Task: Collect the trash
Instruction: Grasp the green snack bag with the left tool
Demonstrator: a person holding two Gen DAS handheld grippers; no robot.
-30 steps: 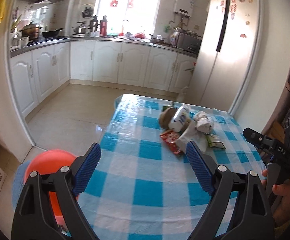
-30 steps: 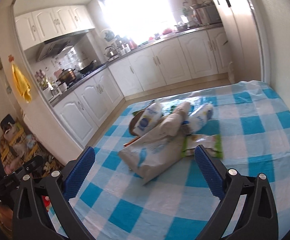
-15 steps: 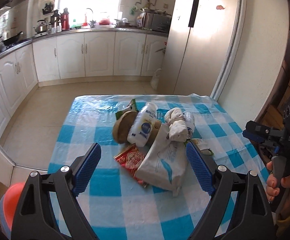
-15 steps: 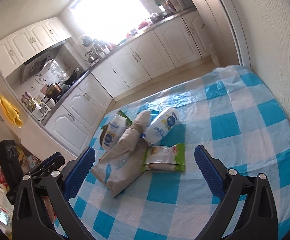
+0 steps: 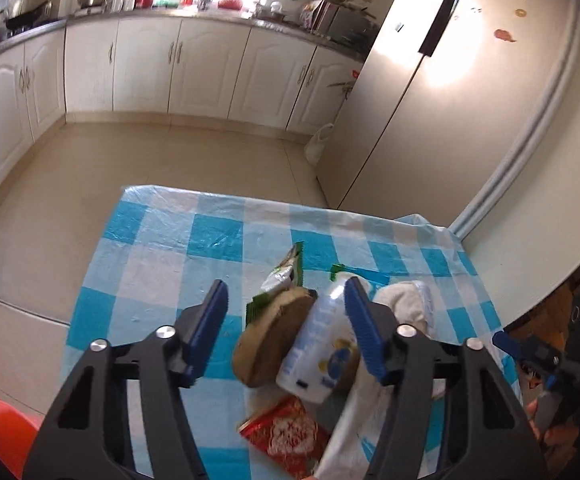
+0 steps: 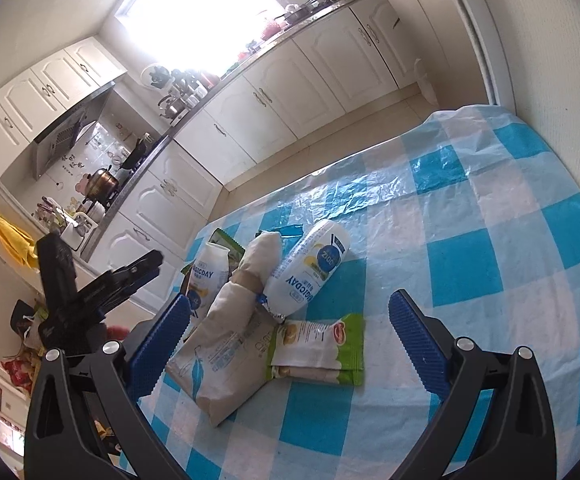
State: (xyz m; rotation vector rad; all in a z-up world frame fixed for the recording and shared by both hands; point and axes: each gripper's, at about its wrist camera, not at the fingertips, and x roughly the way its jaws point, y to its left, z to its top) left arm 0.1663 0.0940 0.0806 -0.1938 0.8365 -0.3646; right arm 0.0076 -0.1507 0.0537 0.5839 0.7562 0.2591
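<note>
A pile of trash lies on the blue-checked tablecloth (image 5: pixel 162 260). It holds a brown round husk (image 5: pixel 266 344), a white bottle (image 5: pixel 318 356), a green wrapper (image 5: pixel 286 276), a red wrapper (image 5: pixel 286 436) and a paper bag (image 5: pixel 354 432). My left gripper (image 5: pixel 286 292) hangs over the husk and bottle, jaws closing around them. The left pad stands clear of the husk; the right pad overlaps the bottle's edge. My right gripper (image 6: pixel 288 302) is open above the paper bag (image 6: pixel 226 344), a second white bottle (image 6: pixel 310 272) and a green snack packet (image 6: pixel 318 352).
A white wall (image 6: pixel 562 80) runs along the table's right side, with a fridge (image 5: pixel 430 100) past the far corner. An orange-red round object (image 5: pixel 2 432) stands on the floor left of the table. Kitchen cabinets (image 5: pixel 194 68) line the far walls.
My left gripper has moved forward over the pile and its jaws have narrowed around the husk and bottle. The right gripper has come closer to the pile, still wide open.
</note>
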